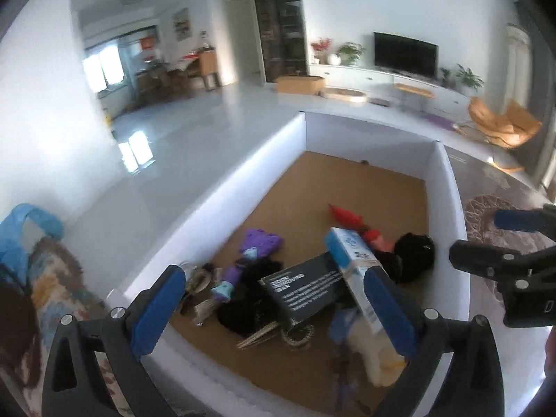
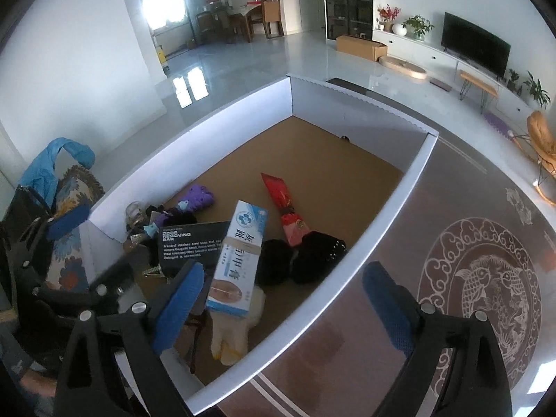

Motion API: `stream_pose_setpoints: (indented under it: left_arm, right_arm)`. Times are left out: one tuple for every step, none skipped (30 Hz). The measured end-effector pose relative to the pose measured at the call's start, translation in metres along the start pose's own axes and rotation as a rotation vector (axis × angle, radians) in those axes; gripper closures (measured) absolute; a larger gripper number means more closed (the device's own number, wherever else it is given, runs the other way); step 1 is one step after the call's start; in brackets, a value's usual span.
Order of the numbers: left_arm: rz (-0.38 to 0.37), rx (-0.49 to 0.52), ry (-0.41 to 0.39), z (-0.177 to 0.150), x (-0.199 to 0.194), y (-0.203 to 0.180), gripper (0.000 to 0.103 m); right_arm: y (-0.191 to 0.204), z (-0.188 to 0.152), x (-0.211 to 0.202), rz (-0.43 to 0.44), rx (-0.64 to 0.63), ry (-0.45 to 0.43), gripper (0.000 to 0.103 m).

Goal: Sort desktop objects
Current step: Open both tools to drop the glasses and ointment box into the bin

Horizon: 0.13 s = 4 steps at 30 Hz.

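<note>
- Glossy white floor runs back to a television [image 2: 476, 48] on a long low cabinet, with a cardboard carton [image 2: 361, 47] on the floor at about 12 o'clock in the right wrist view.
- White-walled box [image 2: 243, 111] with a brown cardboard bottom sits on a brown patterned surface [image 2: 479, 278]; it holds all the objects.
- Blue-and-white carton [image 2: 239, 260] with Chinese print stands tilted near the box's near end, leaning over the black "ODOR REMOVING BAR" box [image 2: 191, 243], which lies flat at its 9 o'clock.
- Red foil packet [image 2: 283, 201] lies at the carton's 1 o'clock; a black fuzzy item [image 2: 316, 257] lies at the carton's 3 o'clock, just beside the packet's near end.
- Purple toy [image 2: 199, 198] lies at 10 o'clock near the left wall.
- Cream glove [image 2: 232, 337] lies under the carton's lower end.
- Left gripper [image 1: 274, 312] hovers over the box's near end, jaws wide apart; the carton's end lies against its right pad, though real contact is unclear.
- Right gripper [image 2: 288, 309] hangs over the box's right wall, jaws wide, holding nothing.
</note>
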<state>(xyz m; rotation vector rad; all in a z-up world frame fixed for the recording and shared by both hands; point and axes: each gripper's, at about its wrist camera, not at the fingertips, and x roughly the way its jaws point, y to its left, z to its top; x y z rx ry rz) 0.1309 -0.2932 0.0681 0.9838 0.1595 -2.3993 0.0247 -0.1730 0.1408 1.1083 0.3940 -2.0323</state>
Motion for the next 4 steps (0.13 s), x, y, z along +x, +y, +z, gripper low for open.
stream_pose_setpoints:
  left_arm:
    - [-0.046, -0.017, 0.006, -0.0014, 0.0007, 0.0024, 0.0]
    - [-0.07, -0.028, 0.018, -0.0022, 0.0019, 0.0039, 0.0]
    - [-0.069, -0.032, 0.018, -0.0027, 0.0022, 0.004, 0.0]
    - [-0.052, -0.029, 0.007, -0.003, 0.0008, 0.0035, 0.0]
  right_arm:
    - [-0.0005, -0.0006, 0.001, -0.001, 0.0, 0.004, 0.01]
    - [-0.0006, -0.0011, 0.0016, 0.001, -0.001, 0.007, 0.01]
    - [-0.0007, -0.0016, 0.0014, 0.002, -0.001, 0.006, 0.01]
    - [-0.0007, -0.0018, 0.0013, 0.002, -0.001, 0.005, 0.01]
